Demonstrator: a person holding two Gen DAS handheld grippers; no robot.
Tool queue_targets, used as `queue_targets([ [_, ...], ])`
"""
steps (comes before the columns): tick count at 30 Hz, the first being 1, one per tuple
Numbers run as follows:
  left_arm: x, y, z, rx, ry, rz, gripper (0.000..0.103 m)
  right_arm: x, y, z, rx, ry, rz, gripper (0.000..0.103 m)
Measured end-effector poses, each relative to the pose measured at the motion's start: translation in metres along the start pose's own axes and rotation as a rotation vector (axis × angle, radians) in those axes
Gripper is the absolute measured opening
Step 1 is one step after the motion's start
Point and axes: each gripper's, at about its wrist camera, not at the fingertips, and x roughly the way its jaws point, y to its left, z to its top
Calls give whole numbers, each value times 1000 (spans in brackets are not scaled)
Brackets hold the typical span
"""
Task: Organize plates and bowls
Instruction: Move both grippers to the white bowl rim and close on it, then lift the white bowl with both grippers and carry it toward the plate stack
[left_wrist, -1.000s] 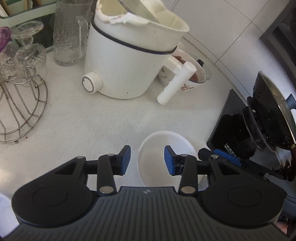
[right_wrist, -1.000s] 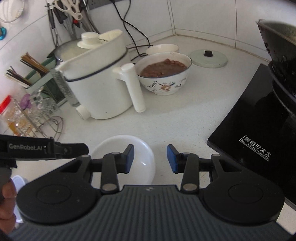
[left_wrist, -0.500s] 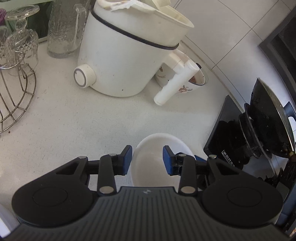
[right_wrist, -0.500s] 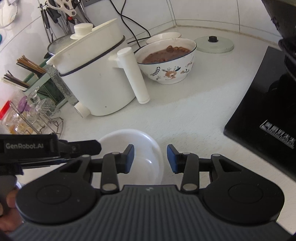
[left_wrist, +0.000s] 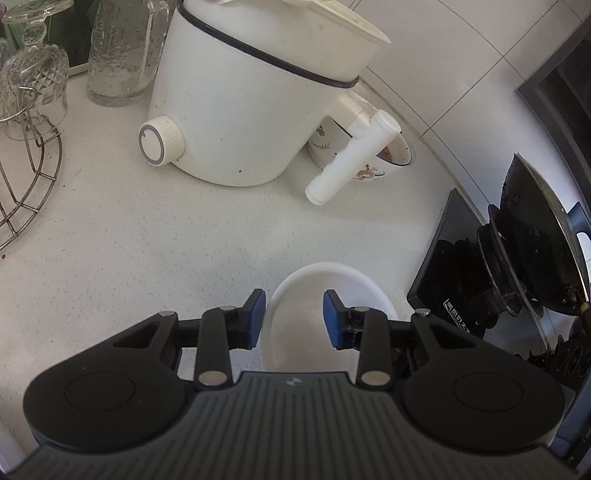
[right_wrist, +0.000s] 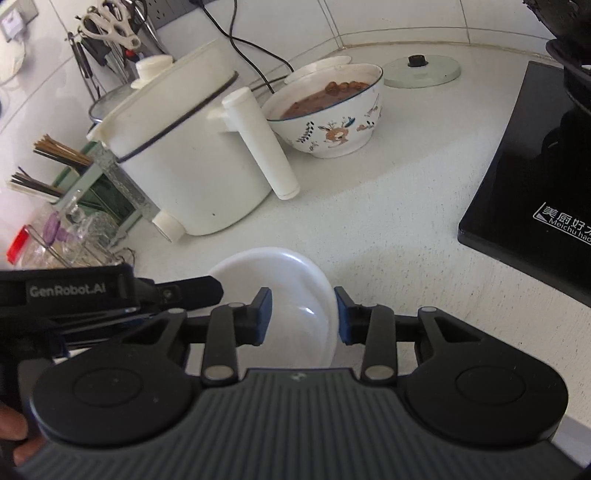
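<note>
Fingers (left_wrist: 255, 317) of left gripper (left_wrist: 293, 319), left wrist view: being held apart, jaws just been closing, left rim of white bowl (left_wrist: 332, 280) between them, no pad contact visible. Bowl sitting empty on countertop (left_wrist: 147, 258), near induction cooktop (left_wrist: 443, 266).

Right wrist view: right gripper (right_wrist: 303, 317) jaws also just been closing, being held apart, straddling bowl's right rim; clamping not visible. Patterned bowl (right_wrist: 332, 122) being left full of brown food beside white cooker (right_wrist: 192, 155).

Progress judged early: bowl not lifted, nothing stacked.
</note>
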Motion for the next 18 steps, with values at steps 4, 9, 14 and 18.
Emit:
queue_targets([
  [4, -7, 1, -1, -15, -7, 4, 39, -6, 2, 0, 3, 1, 15, 39],
  [9, -30, -4, 2, -19, -24, 29, 39, -20, 13, 3, -15, 4, 45, 39],
  [14, -58, -12, 3, -45, -47, 58, 40, -36, 24, 11, -33, 19, 75, 39],
  [18, -86, -20, 4, -75, -60, 88, 40, -53, 38, 20, -54, 38, 108, 39],
])
